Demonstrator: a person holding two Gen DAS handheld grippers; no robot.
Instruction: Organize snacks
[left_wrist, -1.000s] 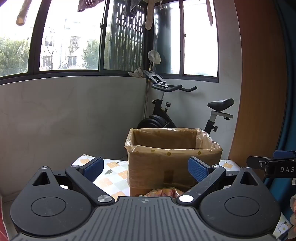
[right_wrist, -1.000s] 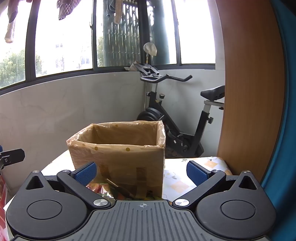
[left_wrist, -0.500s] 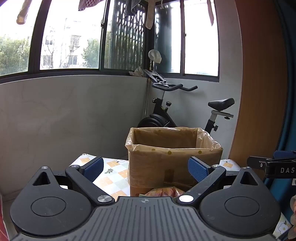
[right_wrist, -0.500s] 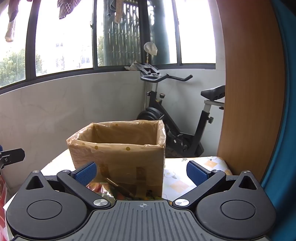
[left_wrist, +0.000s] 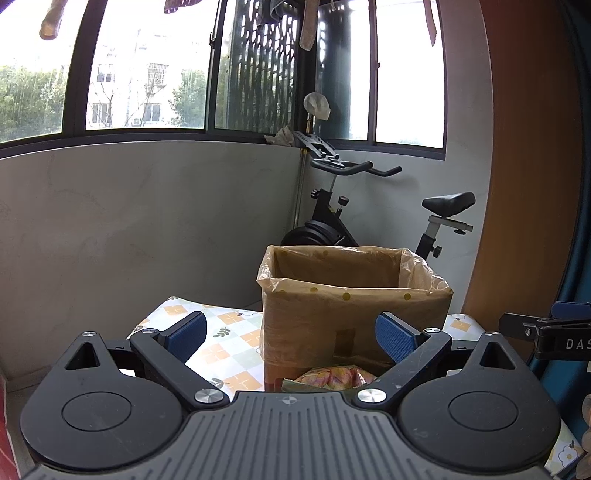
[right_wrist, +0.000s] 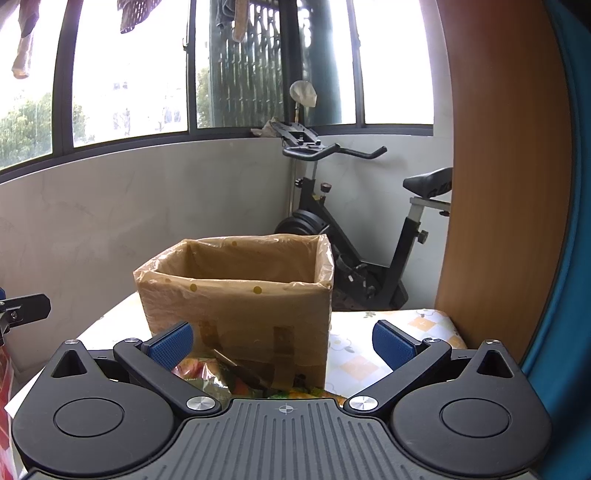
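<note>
Basically we had the left gripper (left_wrist: 290, 334) and the right gripper (right_wrist: 282, 341) spread wide, empty; colourful crinkly snack packets (left_wrist: 334, 376) at lower centre sat against the plastic-lined cardboard box (left_wrist: 351, 314), so a low grab risked shoving it.

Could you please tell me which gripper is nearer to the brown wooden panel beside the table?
Right. The right gripper is just left of the wooden panel. The left gripper is farther left, with the right gripper between it and the panel.
</note>
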